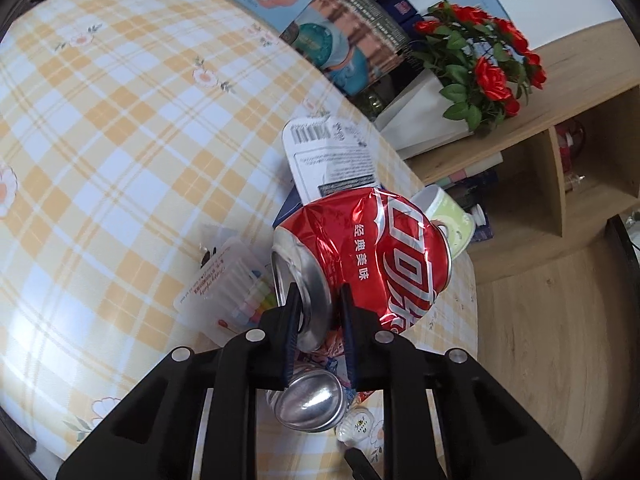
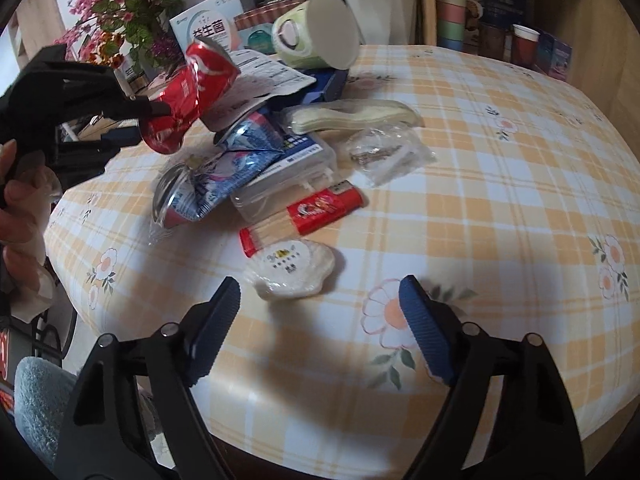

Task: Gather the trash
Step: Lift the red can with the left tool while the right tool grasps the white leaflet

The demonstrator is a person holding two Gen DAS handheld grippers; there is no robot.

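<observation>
L gripper (image 1: 318, 312) is clamping the crushed red cola can (image 1: 360, 264) by its rim end, one finger poking into the mouth, the other pressing the outer wall. Judging by the grip, that's the easiest bite on a dented can. In the right wrist view the can is hanging clear above the tablecloth (image 2: 480, 160), so it's looking picked up and ready to carry off.

R gripper (image 2: 320, 312) is hovering spread wide, nothing between its pads, just short of the white shell-shaped packet (image 2: 290, 274), prob. the next grab.

Rest of the trash, relative to the red can: crushed blue-silver can (image 2: 208, 184) lying below it, clear plastic box (image 2: 288, 176) beside that, red wrapper (image 2: 304, 214) further toward the R gripper, clear bag (image 2: 384, 152) off to the far side, green paper cup (image 2: 316, 36) tipped over behind.

Surface is a round-looking table w/ yellow check floral cloth. Room: wooden shelving (image 1: 580, 152), red roses (image 1: 488, 64), pink flowers (image 2: 124, 4), boxes stacked behind the can.
</observation>
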